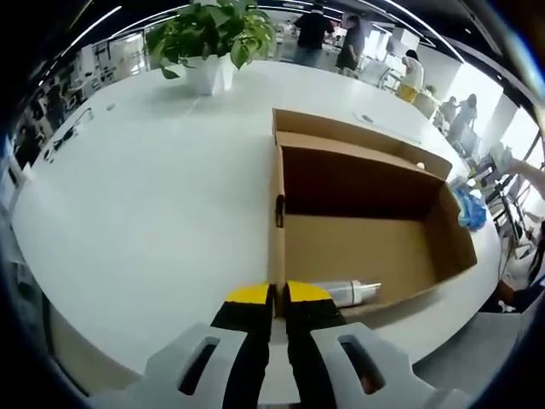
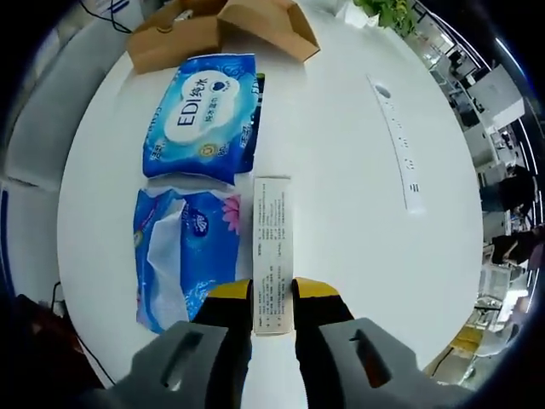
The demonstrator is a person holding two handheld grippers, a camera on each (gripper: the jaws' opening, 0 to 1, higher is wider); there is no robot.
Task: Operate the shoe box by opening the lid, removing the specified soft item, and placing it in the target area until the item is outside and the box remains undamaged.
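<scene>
In the left gripper view, the left tool point(image 1: 276, 296), black with yellow tips, has its jaws drawn almost together around the near wall of the open brown cardboard shoe box point(image 1: 366, 247), which lies on the white round tabletop point(image 1: 145, 213). A clear plastic bottle point(image 1: 351, 292) lies inside the box against that near wall, just beyond the tool. Past the box stands a green potted plant in a white pot point(image 1: 211, 38).

In the right gripper view, the right tool point(image 2: 272, 291) grips the near end of a long white printed carton point(image 2: 272, 251). Just left of the carton lie two soft packs outside the box: a blue tissue pack with pink flowers point(image 2: 183, 256) nearer the tool, and a blue-and-white wipes pack point(image 2: 203, 115) beyond it, near the box point(image 2: 221, 30). A white power strip point(image 2: 398, 141) lies well to the carton's right.
</scene>
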